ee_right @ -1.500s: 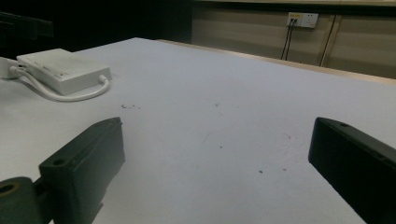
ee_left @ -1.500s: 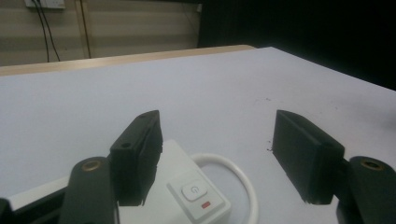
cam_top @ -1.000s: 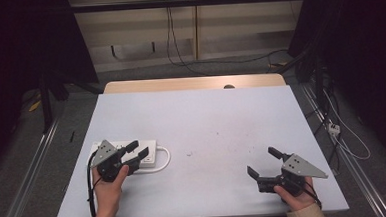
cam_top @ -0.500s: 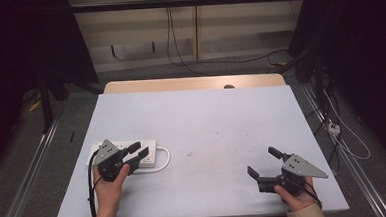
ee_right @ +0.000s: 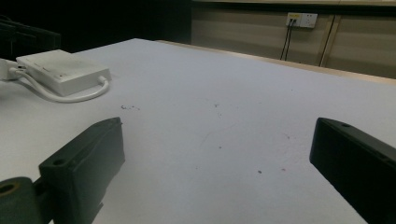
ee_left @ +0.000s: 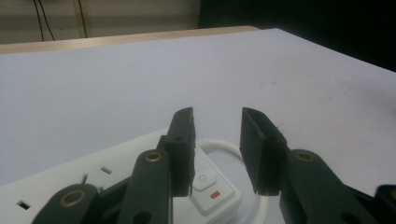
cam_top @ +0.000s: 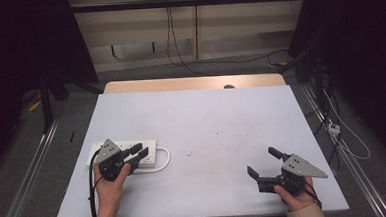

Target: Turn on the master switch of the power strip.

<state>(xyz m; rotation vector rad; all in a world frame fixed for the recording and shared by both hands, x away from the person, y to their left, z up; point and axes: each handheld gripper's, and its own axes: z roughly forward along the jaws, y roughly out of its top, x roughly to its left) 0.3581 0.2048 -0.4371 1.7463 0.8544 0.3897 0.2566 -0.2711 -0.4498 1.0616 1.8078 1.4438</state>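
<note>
- The pale lavender-grey tabletop (cam_top: 212, 127) with a light wooden strip along its far edge is the biggest thing here, bare over most of its surface apart from a few faint scuffs.
- The white plastic power strip (cam_top: 128, 151), a long flat block with sockets along the top, lies flat near the person's left-hand side of the tabletop. It looks stiff and fairly light, so I'd expect it to slide if nudged; its smooth casing could slip in a loose pinch.
- The left gripper (cam_top: 137, 153), black with a grey three-cornered plate on top, hangs right over the switch end of the strip. Its fingers (ee_left: 183, 140) stand a little apart, clamped on nothing, one on either side of that end.
- The right gripper (cam_top: 265, 164), built the same, sits well apart from the strip near the front right edge, its fingers (ee_right: 88, 154) spread wide with nothing between them.
- The strip's white round cord (cam_top: 164, 159) curls in a loop off the switch end; it is soft and would trail or drag behind a lift.
- The small white rocker switch (ee_left: 205, 179) with a red mark beside it sits just below the left fingers. For a press, that is the spot; for a lift, I'd judge the long sides of the casing the surer hold.
</note>
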